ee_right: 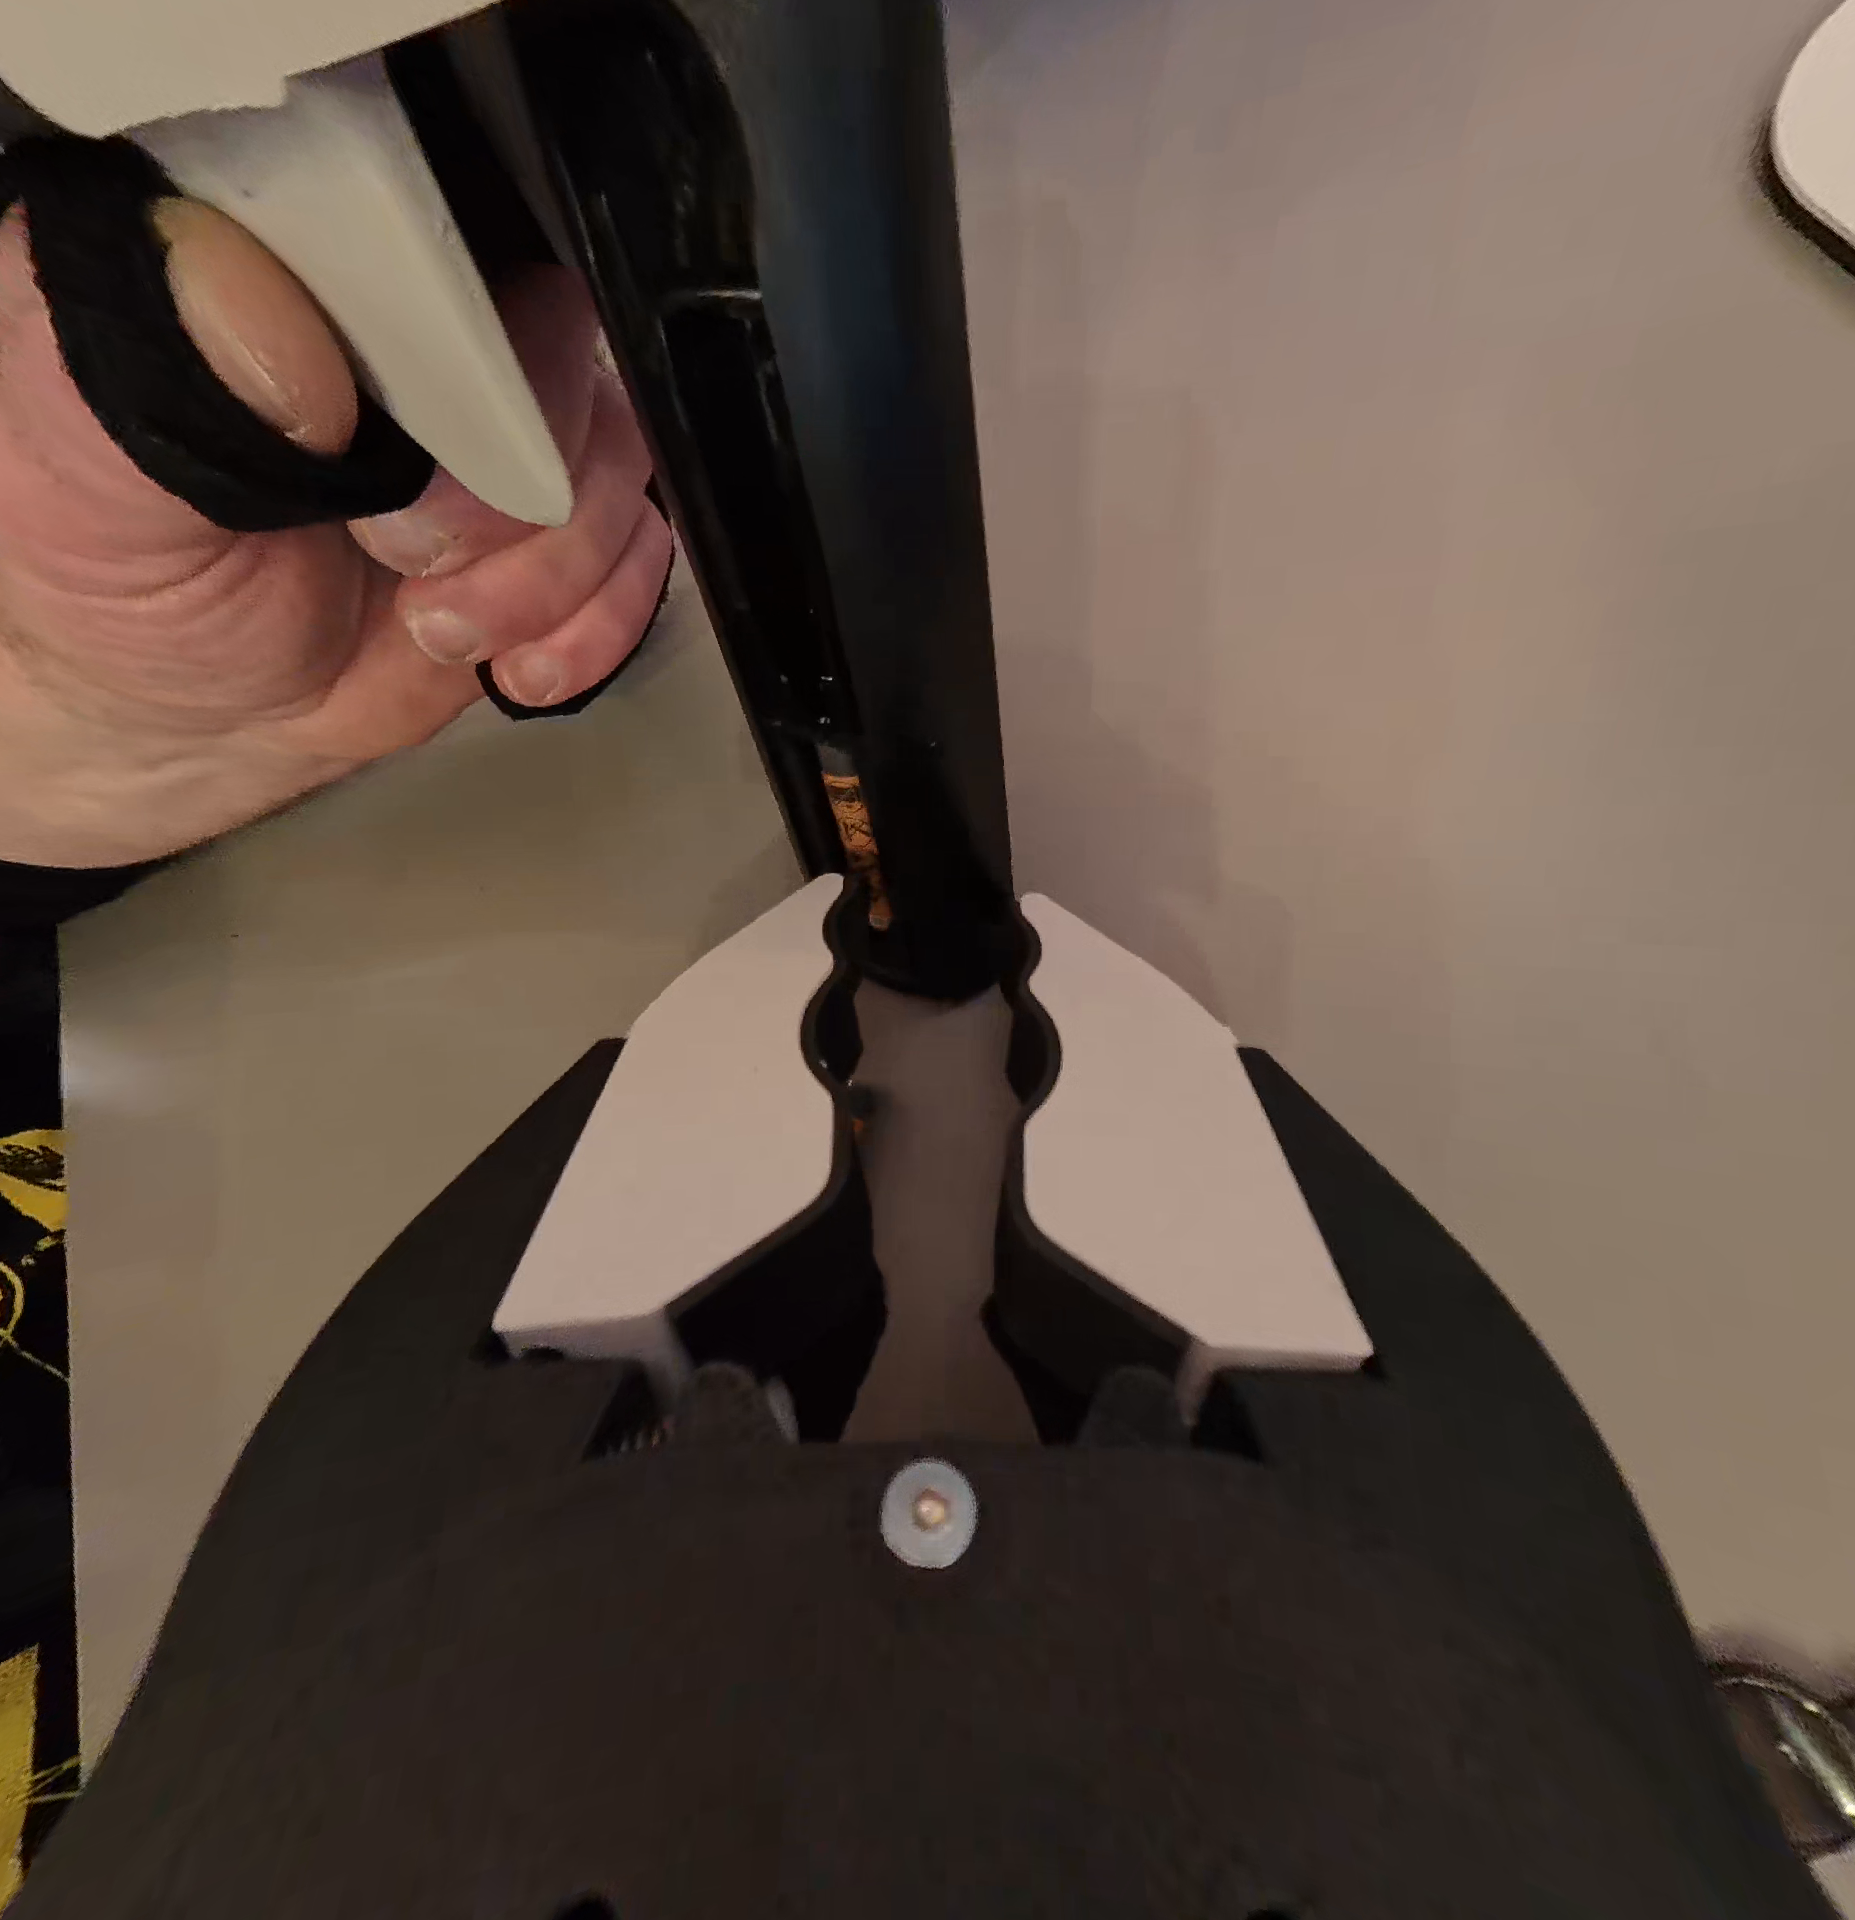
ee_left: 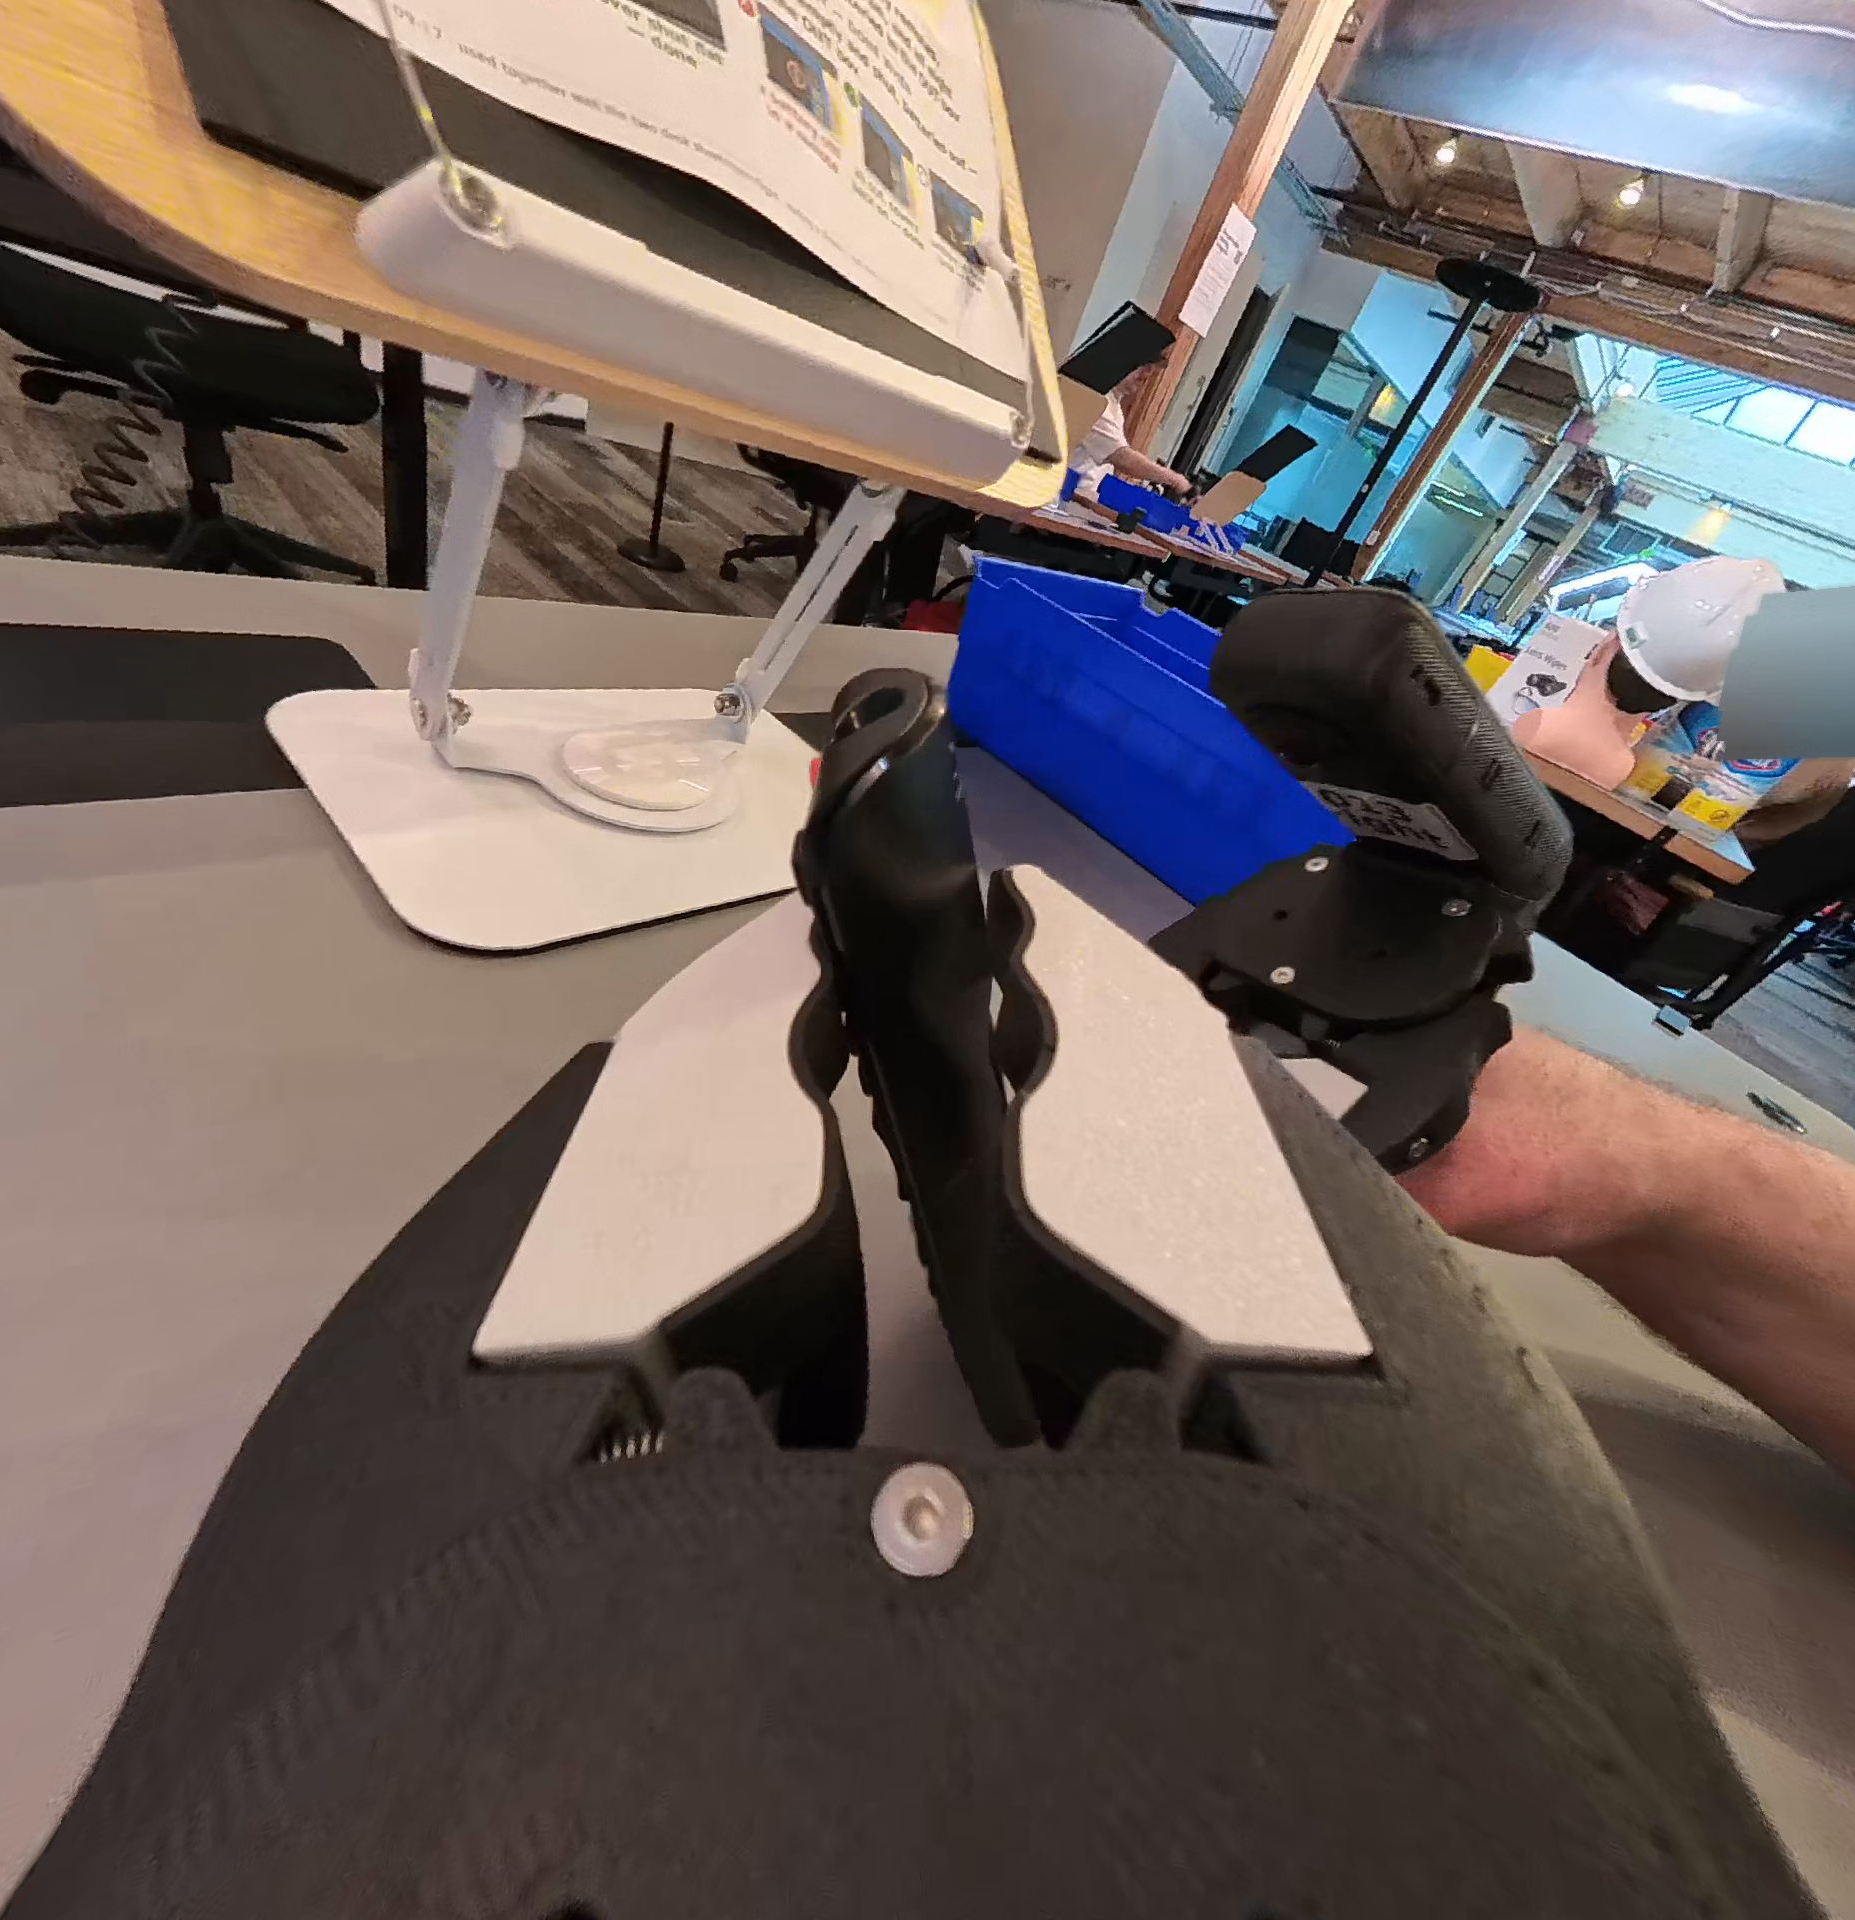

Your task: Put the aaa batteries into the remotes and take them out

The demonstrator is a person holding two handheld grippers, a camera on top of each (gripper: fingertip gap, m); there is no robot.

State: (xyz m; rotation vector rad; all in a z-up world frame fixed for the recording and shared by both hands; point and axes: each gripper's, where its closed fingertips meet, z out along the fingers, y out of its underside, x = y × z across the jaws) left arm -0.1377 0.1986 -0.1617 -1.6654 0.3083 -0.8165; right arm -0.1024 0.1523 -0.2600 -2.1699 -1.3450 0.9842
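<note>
My left gripper [ee_left: 907,904] is shut on a black remote [ee_left: 902,987], held edge-on above the grey table with its far end sticking out past the tips. In the right wrist view, my right gripper [ee_right: 928,920] is shut around the near end of the same remote [ee_right: 902,520]. The remote's battery bay faces left and is open. An orange and black battery [ee_right: 850,831] lies in it, just beyond my fingertips. The right gripper's body [ee_left: 1359,935] shows at the right of the left wrist view, with its tips hidden behind my left finger. One white left finger [ee_right: 414,312] shows at upper left.
A white stand [ee_left: 487,821] holding an instruction sheet stands on the grey table [ee_left: 175,1039] ahead left. A blue bin [ee_left: 1089,717] sits behind the remote. A person's hand [ee_right: 175,623] grips the left gripper. A small metal object [ee_right: 1806,1756] lies at lower right. Tip to tip, the grippers are about 11 cm apart.
</note>
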